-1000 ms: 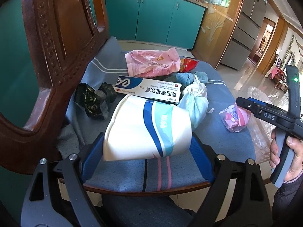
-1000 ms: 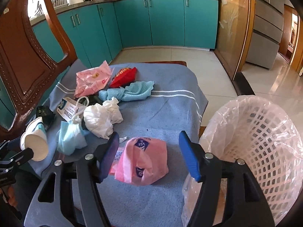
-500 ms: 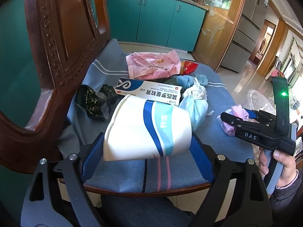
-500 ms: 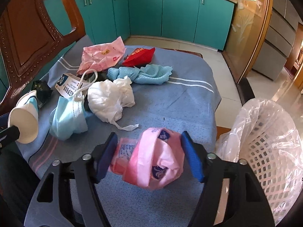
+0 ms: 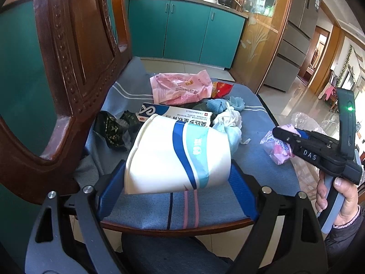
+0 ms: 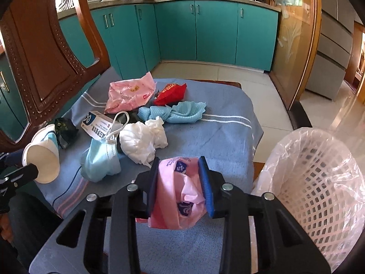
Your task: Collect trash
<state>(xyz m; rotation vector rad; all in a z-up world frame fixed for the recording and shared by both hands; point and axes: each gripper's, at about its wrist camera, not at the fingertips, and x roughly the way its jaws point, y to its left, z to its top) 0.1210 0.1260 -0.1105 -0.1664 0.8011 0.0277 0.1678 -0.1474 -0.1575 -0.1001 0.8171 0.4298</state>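
1. Teal kitchen cabinets (image 6: 205,29) fill the background, and up close a chair seat under a blue towel (image 6: 223,137) carries the scattered rubbish.

2. On my right wrist view the right gripper (image 6: 180,187) sits at lower centre with its jaws closing narrow on a crumpled pink wrapper (image 6: 175,196); both blue pads already press into it.

3. The relation that matters: the white lined basket (image 6: 319,182) lies to the right of that gripper, filling the lower right of the frame, with its open mouth tilted toward me. I judge the next move is a short carry rightward until the wrapper hangs over the rim.

4. The wrapper bulges out below the pads, so I reckon the loose tail could catch the liner on the way over.

5. On the left wrist view the left gripper (image 5: 178,173) is at lower centre, jaws wide, clamped on a white paper cup (image 5: 178,157) lying on its side, long axis across the frame, mouth to the left.

6. From that view the basket is far right, behind the right gripper (image 5: 282,134), so my right hand is clearly the nearer one and should drop first.

7. Still on the towel: a blue face mask (image 6: 100,159), white tissue (image 6: 143,141), a medicine box (image 6: 100,125).
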